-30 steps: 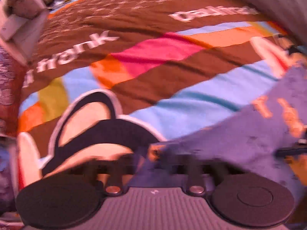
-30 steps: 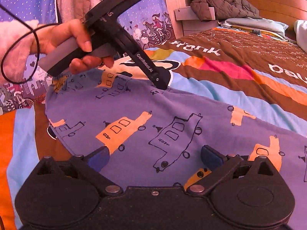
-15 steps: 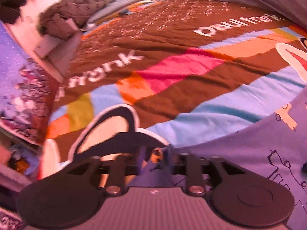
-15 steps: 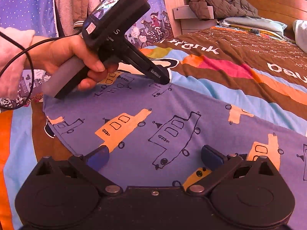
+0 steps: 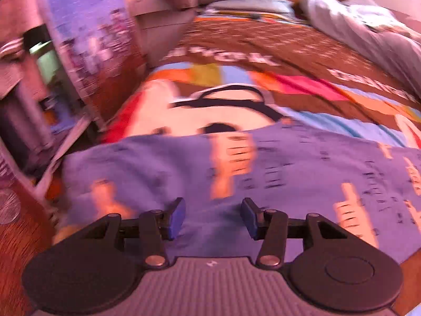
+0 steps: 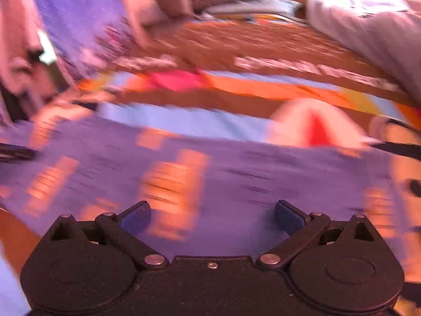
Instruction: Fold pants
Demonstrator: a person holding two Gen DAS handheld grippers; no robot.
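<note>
Left claw [image 5: 213,218]: blue pads apart, jaws have just been opening, nothing pinched. Right claw [image 6: 213,217]: spread wider, empty. Pants [image 5: 289,184], purple with orange vehicle print, lie flat on the bed's bedspread [image 5: 302,100] beneath both. Only the left view shows the monkey-face print beyond; both frames blurred.

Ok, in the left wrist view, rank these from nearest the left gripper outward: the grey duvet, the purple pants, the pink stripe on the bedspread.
1. purple pants: right ahead of the left gripper, beneath its open jaws.
2. pink stripe: mid-bed, right of centre.
3. grey duvet: far end, upper right.
</note>
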